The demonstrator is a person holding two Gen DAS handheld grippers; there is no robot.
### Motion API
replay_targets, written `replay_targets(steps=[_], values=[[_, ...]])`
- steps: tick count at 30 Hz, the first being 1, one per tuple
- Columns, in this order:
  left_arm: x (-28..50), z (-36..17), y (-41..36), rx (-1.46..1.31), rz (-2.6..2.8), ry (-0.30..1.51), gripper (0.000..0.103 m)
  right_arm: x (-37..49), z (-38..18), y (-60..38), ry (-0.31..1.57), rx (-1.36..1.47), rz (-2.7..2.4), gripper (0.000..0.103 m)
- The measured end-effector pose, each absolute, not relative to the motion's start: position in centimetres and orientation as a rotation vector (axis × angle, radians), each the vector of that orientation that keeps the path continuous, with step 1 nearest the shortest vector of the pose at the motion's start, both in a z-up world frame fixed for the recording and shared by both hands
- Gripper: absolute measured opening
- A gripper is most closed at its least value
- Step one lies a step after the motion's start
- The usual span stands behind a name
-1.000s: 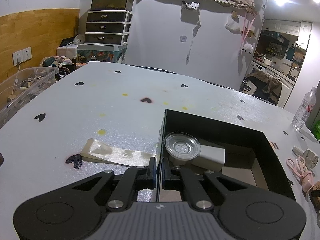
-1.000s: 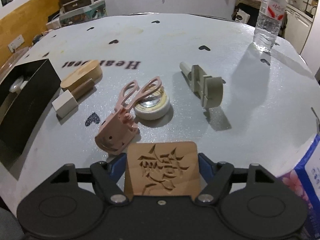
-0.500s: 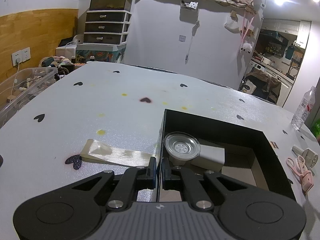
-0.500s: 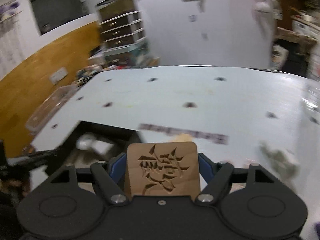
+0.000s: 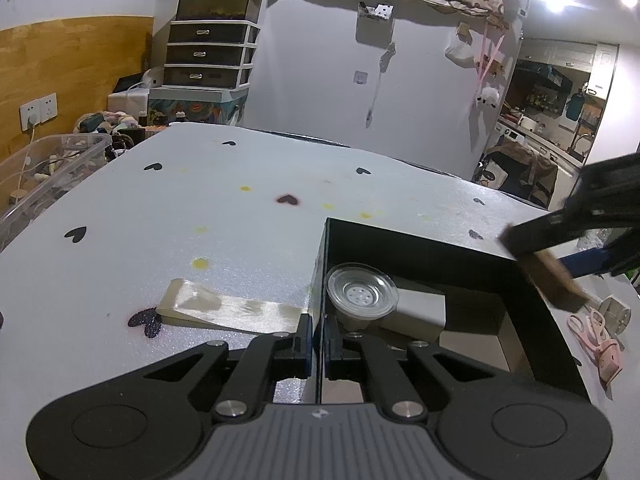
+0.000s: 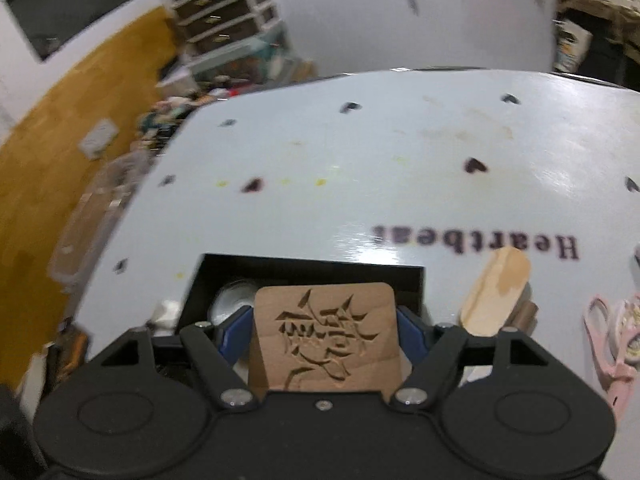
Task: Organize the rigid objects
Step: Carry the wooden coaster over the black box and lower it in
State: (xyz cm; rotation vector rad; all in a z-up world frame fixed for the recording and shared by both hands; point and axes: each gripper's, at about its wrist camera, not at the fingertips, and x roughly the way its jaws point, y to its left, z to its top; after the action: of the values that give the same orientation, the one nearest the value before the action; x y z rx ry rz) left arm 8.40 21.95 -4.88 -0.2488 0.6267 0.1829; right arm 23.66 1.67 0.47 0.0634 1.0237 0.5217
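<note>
My left gripper (image 5: 319,340) is shut on the near left wall of the black box (image 5: 532,312). Inside the box lie a clear round lid (image 5: 362,290) and a white block (image 5: 416,312). My right gripper (image 6: 325,320) is shut on a carved wooden tile (image 6: 325,336) and holds it over the box (image 6: 304,272). In the left wrist view the tile (image 5: 554,282) and the right gripper (image 5: 588,236) hang above the box's far right corner.
A clear flat piece (image 5: 228,312) lies left of the box. Pink scissors (image 5: 598,340) and a beige part (image 5: 618,314) lie right of it. A wooden oval block (image 6: 496,292) and the scissors (image 6: 612,344) show in the right wrist view. A clear bin (image 5: 44,176) stands off the table's left.
My right gripper has carried the wooden tile left from the loose objects to above the black box. My left gripper has stayed shut on the box wall.
</note>
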Motion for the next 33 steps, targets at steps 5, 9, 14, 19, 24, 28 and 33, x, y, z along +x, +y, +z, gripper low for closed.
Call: replay_targets(steps=[5,9,14,19,24,28,33], values=[[8.2,-5.0,22.3,-0.256,0.169,0.620,0.005,24.2,-0.4,2.4,1.023,0.029,0.402,0.076],[8.1,-5.0,22.4,-0.258,0.163,0.617,0.005,24.5,-0.6,2.9,1.012,0.010,0.372,0.076],[8.1,-5.0,22.4,-0.262,0.161,0.615,0.006,24.8,-0.7,3.3,1.012,-0.013,0.362,0.081],[8.1,-5.0,22.4,-0.263,0.157,0.615,0.006,24.4,-0.2,3.0,1.009,-0.014,0.391,0.081],[8.2,-5.1,22.4,-0.264,0.158,0.616,0.006,22.9,0.5,2.9,1.003,-0.041,0.482,0.072],[8.2,-5.1,22.4,-0.263,0.157,0.616,0.006,21.1,0.0,3.3,1.087,-0.073,0.614,0.042],[8.2,-5.1,22.4,-0.263,0.158,0.616,0.006,19.8,-2.8,4.5,1.243,-0.182,0.662,0.011]])
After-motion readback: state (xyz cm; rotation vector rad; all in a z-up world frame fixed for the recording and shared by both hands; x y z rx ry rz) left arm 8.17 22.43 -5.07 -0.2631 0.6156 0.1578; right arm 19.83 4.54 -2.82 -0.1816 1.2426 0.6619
